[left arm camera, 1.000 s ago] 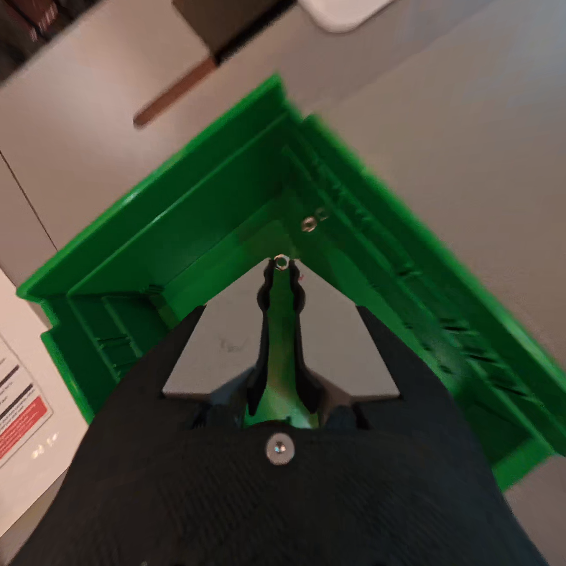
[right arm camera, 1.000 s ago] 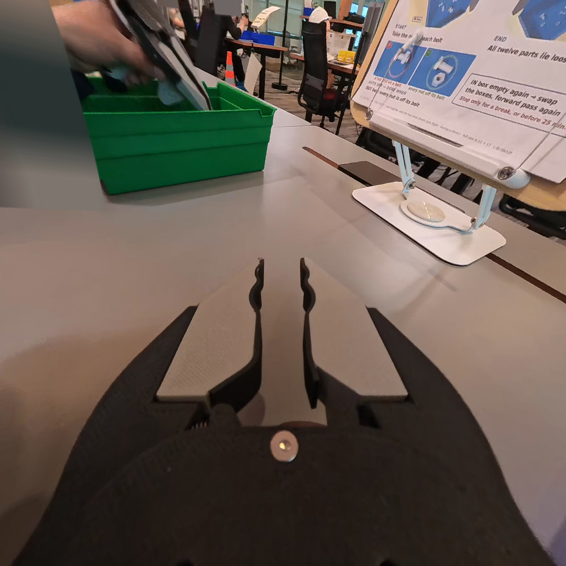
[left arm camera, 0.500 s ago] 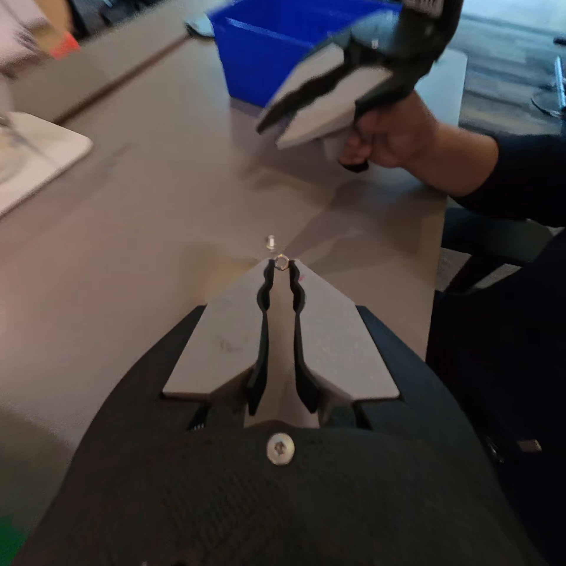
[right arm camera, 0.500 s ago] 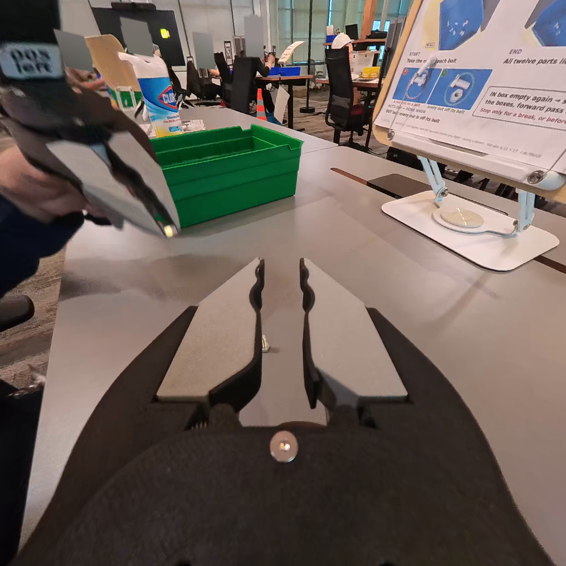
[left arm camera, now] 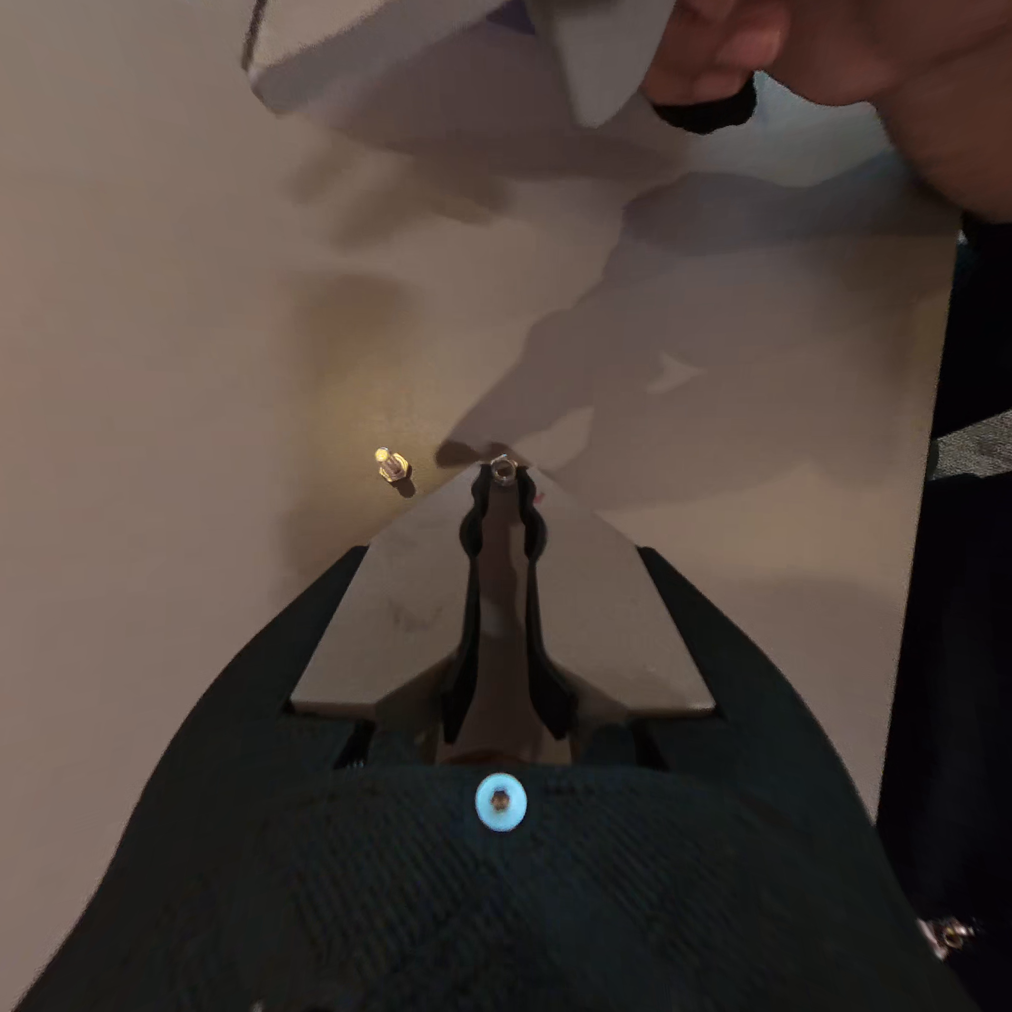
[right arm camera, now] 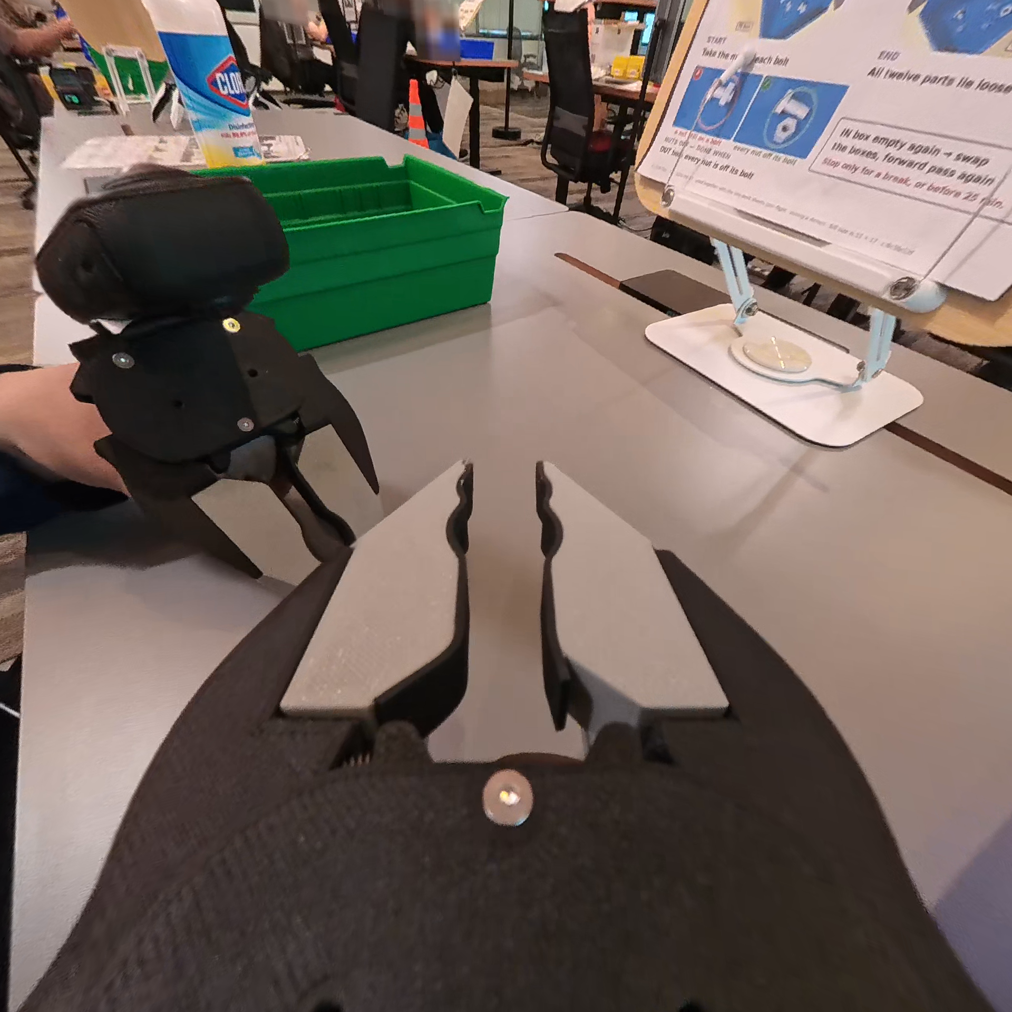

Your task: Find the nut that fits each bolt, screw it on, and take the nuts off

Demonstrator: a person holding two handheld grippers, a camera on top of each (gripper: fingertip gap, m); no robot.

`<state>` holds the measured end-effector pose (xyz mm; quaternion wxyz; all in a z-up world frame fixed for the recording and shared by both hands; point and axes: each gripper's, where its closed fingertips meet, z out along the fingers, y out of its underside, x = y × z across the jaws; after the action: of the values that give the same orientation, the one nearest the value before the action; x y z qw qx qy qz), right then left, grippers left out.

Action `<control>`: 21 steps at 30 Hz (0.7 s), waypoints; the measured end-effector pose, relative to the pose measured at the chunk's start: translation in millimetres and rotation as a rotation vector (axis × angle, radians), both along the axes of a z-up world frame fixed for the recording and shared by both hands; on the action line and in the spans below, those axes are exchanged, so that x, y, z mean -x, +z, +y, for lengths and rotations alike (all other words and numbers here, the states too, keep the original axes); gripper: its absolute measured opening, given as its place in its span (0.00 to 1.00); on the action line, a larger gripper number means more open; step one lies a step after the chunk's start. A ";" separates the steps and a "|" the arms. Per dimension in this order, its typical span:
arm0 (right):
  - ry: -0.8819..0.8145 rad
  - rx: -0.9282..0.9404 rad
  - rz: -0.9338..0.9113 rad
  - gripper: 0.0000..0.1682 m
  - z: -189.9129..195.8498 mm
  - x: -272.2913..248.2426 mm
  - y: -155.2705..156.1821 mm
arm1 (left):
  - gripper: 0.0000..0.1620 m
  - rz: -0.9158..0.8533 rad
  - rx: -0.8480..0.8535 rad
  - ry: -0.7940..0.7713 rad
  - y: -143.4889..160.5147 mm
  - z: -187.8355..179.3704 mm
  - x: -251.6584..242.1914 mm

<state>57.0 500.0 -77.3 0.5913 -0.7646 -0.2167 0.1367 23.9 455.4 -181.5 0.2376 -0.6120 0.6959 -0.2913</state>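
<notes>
My left gripper (left arm camera: 502, 472) is shut on a small silver nut (left arm camera: 502, 471) at its fingertips and points down at the grey table (left arm camera: 164, 274), close above it. A small bolt (left arm camera: 391, 465) stands on the table just left of the fingertips, apart from them. My right gripper (right arm camera: 502, 475) is open and empty above the table. The left gripper also shows in the right wrist view (right arm camera: 180, 383), at the left, tips down on the table. The right gripper shows at the top of the left wrist view (left arm camera: 438, 55). The bolt is hidden in the right wrist view.
A green bin (right arm camera: 383, 241) stands at the back left of the table (right arm camera: 602, 438). An instruction sheet on a white stand (right arm camera: 783, 378) is at the right. A wipes canister (right arm camera: 211, 82) stands behind the bin. The table edge (left arm camera: 931, 438) runs along the right. My hands' fingertips stand some 12 cm from each other.
My left gripper left the green bin with the nut, swung over the table and came down beside the bolt. My right gripper stayed open and moved little.
</notes>
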 end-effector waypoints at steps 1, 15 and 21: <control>0.002 0.012 -0.005 0.12 0.2 1.2 -2.3 | 0.05 -0.009 0.001 0.003 0.7 0.5 -0.5; 0.065 0.179 -0.065 0.11 0.9 15.9 -40.3 | 0.15 -0.162 -0.001 0.002 50.5 49.8 23.8; 0.107 0.274 -0.116 0.10 1.5 30.2 -67.7 | 0.18 -0.273 0.038 0.064 47.7 88.0 16.7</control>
<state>26.9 501.4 -145.0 0.4599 -0.8320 -0.2704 0.1518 7.2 543.4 -133.8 0.3276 -0.5930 0.6316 -0.3771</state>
